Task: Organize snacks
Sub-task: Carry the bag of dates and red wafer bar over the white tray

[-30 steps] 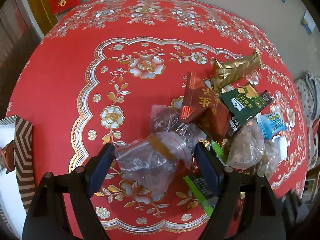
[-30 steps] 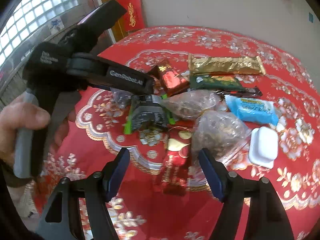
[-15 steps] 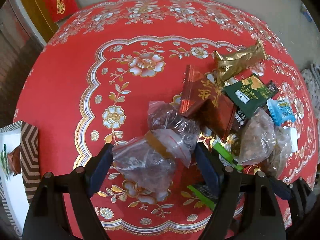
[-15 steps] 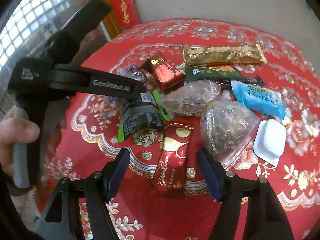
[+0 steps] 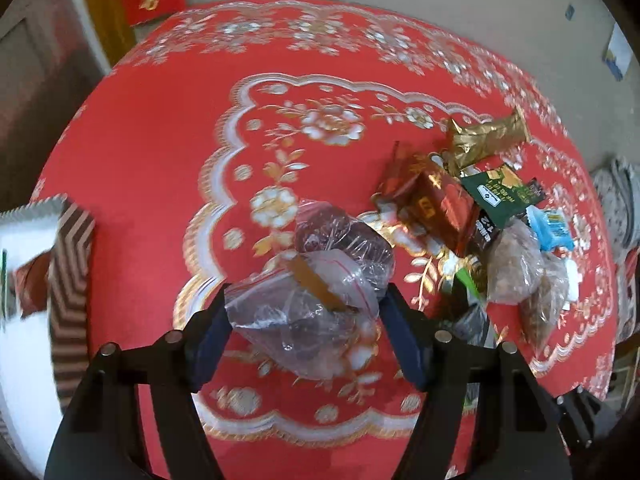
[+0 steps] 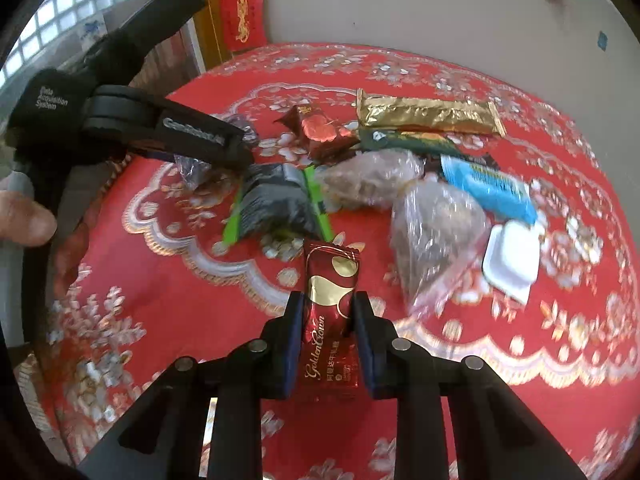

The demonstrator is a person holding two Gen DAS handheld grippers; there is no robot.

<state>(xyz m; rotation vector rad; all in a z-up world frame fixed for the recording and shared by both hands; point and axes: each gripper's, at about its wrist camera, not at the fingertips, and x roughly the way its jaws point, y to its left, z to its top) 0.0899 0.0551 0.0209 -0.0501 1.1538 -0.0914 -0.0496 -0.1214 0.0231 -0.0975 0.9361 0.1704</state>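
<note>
The right hand-held gripper (image 6: pixel 327 316) is closing, its pads pressed on a dark red foil snack packet (image 6: pixel 330 316) lying on the red floral desk (image 6: pixel 168 280). A clear plastic zip bag (image 5: pixel 304 320) is squeezed by the closing left hand-held gripper (image 5: pixel 306 332). Further snacks are piled beyond.

The striped box (image 5: pixel 68 280) is cut off by the left wrist view's left edge. The black packet (image 5: pixel 472 320) is mostly hidden behind the left tongs (image 5: pixel 306 334). The white tub (image 6: pixel 510 258) and clear bag (image 6: pixel 436 232) are motion-blurred.
</note>
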